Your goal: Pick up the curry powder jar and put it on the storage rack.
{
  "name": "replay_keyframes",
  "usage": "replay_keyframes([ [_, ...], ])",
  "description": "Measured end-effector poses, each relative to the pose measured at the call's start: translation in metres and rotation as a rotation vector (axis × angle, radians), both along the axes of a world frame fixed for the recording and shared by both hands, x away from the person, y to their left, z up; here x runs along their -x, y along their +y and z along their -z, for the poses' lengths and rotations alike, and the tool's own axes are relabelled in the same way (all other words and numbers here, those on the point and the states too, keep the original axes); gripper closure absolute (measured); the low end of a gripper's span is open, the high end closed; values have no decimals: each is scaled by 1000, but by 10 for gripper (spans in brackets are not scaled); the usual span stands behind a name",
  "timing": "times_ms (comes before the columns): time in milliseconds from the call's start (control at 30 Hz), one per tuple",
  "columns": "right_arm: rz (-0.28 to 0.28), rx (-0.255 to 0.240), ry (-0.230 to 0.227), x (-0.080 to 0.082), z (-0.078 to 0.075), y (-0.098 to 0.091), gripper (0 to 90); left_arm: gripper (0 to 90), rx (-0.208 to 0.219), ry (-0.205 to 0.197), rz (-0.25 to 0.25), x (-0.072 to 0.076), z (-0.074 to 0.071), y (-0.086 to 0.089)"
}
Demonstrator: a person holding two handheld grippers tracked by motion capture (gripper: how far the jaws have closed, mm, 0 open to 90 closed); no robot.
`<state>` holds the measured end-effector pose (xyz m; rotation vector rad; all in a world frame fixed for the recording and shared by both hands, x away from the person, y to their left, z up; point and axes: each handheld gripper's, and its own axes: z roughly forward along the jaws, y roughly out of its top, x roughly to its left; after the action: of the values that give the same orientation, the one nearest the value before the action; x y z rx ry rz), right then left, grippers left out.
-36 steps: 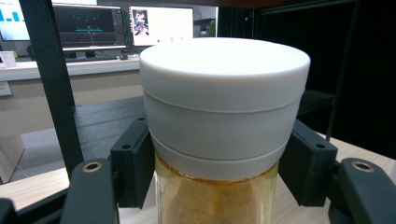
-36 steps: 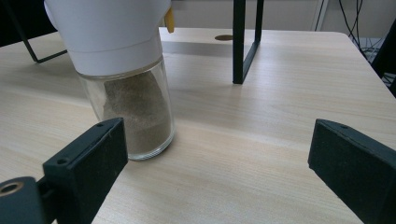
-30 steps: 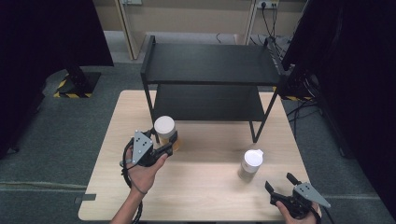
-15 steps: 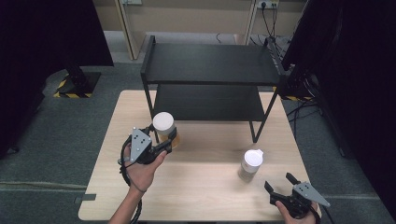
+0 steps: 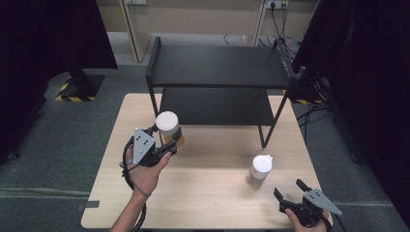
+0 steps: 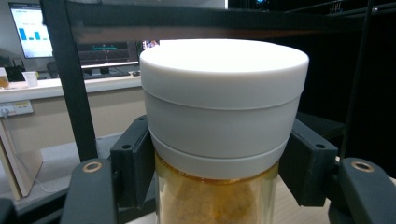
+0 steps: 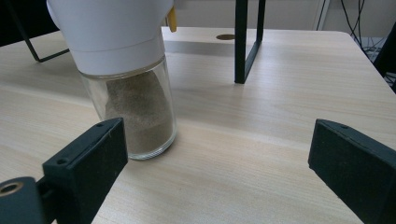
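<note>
A glass jar of orange-brown powder with a broad white lid is clamped in my left gripper, whose black pads press on the glass just under the lid. It hangs above the table's left part, in front of the black shelf unit. A second jar with a white flip cap and grey-brown powder stands on the table at the right. My right gripper rests near the front right corner, jaws wide apart, a short way from that jar.
The two-level black shelf unit stands across the back of the wooden table; one of its thin legs comes down just behind the flip-cap jar. Bare wood lies between the two jars. Cables run on the floor behind.
My left gripper has carried the white-lidded jar slightly up and toward the shelf. The right gripper and the flip-cap jar have kept still.
</note>
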<state>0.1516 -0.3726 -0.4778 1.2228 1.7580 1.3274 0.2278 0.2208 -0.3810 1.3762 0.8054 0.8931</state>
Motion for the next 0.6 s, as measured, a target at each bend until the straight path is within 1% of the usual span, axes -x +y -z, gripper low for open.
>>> replay_keyframes([
  [167,1,-2,1,0,0,0,48,351,-1,-12,-14,-1,-7,1],
  [600,3,-4,1,0,0,0,47,351,2,-50,-23,-4,-30,3],
])
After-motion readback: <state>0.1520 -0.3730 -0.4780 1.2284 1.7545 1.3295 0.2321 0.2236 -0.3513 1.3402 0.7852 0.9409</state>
